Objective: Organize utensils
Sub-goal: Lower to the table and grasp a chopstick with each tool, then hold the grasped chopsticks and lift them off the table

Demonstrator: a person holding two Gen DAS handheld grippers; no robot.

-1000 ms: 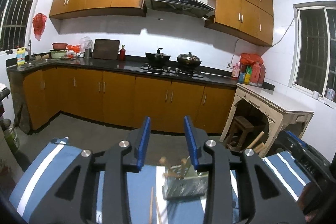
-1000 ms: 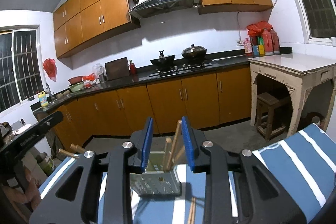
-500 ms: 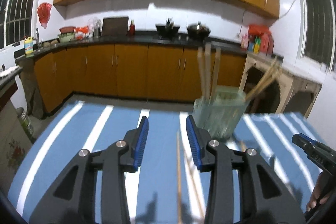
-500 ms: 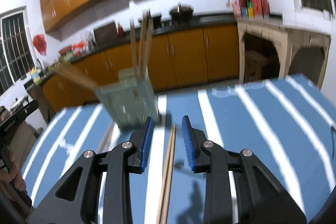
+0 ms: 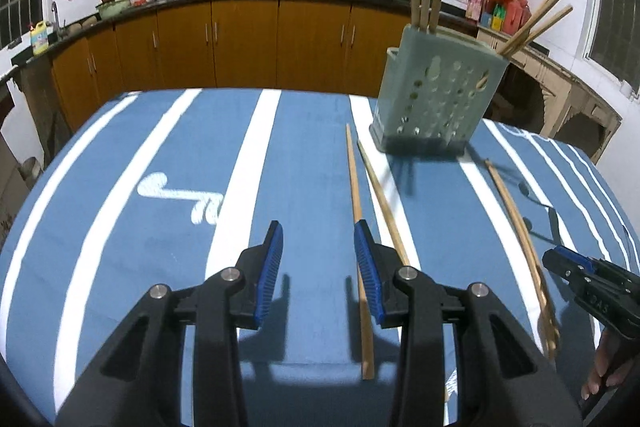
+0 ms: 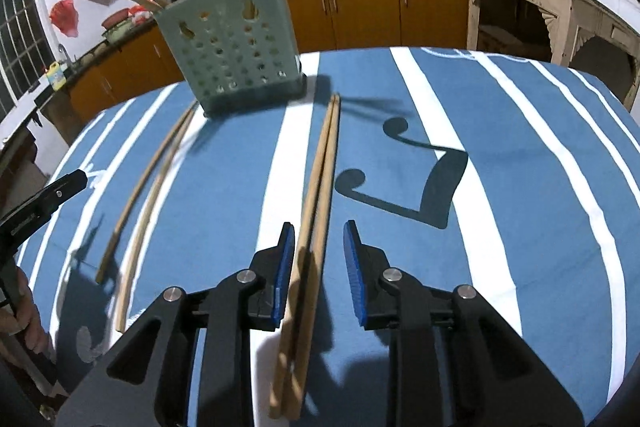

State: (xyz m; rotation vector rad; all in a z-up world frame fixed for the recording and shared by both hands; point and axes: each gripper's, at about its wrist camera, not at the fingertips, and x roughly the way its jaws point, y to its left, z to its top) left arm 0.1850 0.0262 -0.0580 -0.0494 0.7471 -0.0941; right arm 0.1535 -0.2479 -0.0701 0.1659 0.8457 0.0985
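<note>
Where fingers point(image 5: 370, 283) cross, chopsticks point(image 5: 362, 291) hidden.

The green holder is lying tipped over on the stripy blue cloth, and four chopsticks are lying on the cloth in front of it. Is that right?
Not quite. The green holder stands upright on the stripy blue cloth, with chopsticks sticking up out of it. The rest holds: one pair of chopsticks and another pair do lie on the cloth in front of it. The right wrist view shows this.

Ahead of my left gripper point(image 5: 319, 247): bare striped tablecloth point(image 5: 160, 155), passable. Obstacles: green utensil holder point(image 5: 436, 95) far right, loose chopsticks point(image 5: 358, 211) beside its right jaw. Paired chopsticks point(image 6: 320, 183) lie between my right gripper's point(image 6: 319, 247) closing jaws.
</note>
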